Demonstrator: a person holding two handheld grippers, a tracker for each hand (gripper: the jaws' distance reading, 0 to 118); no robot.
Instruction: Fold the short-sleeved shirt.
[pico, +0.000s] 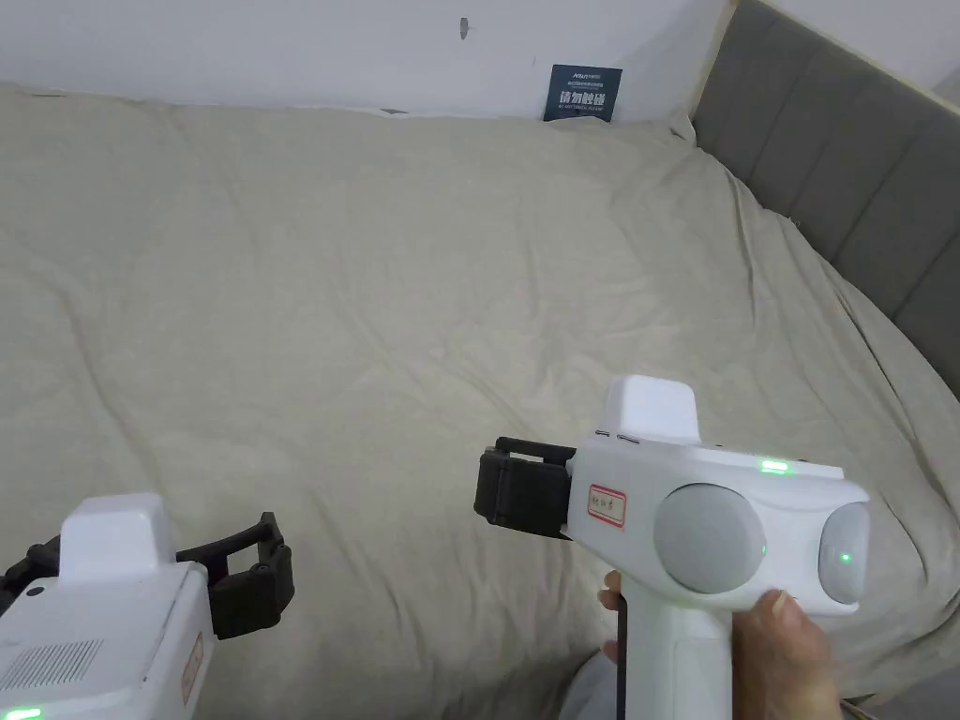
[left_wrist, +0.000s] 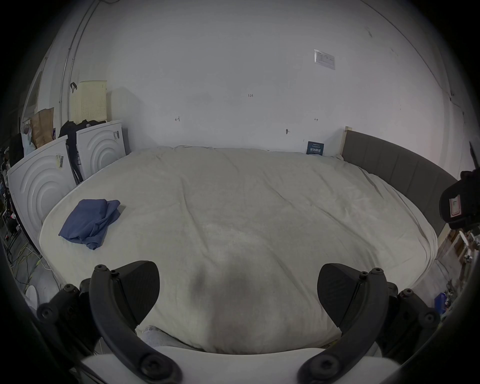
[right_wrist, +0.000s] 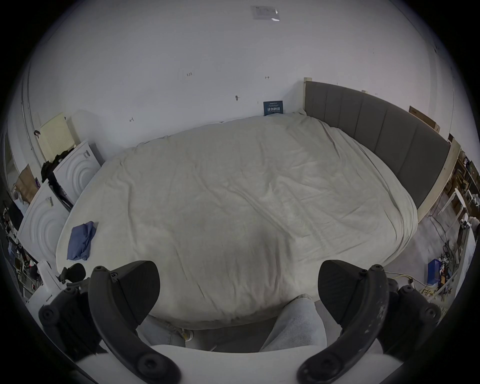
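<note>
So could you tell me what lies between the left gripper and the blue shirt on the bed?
Nothing but bare cream bedsheet: in the left gripper view, the left gripper hangs open and the crumpled blue shirt lies beyond it.

The bed cover (pico: 375, 281) is a matt, pale beige cloth, softly creased all over. Near the cover's left edge lies the shirt (left_wrist: 91, 222), a thin blue cloth, matt and rumpled. The headboard (pico: 844, 178) along the cover's right edge is grey padded fabric in stitched panels, framed with bare pale wood. The left gripper (left_wrist: 237, 293) and the right gripper (right_wrist: 238, 291) have matt black plastic jaws with finely ribbed pads; their bodies are smooth white plastic with a slight sheen, seen in the head view
</note>
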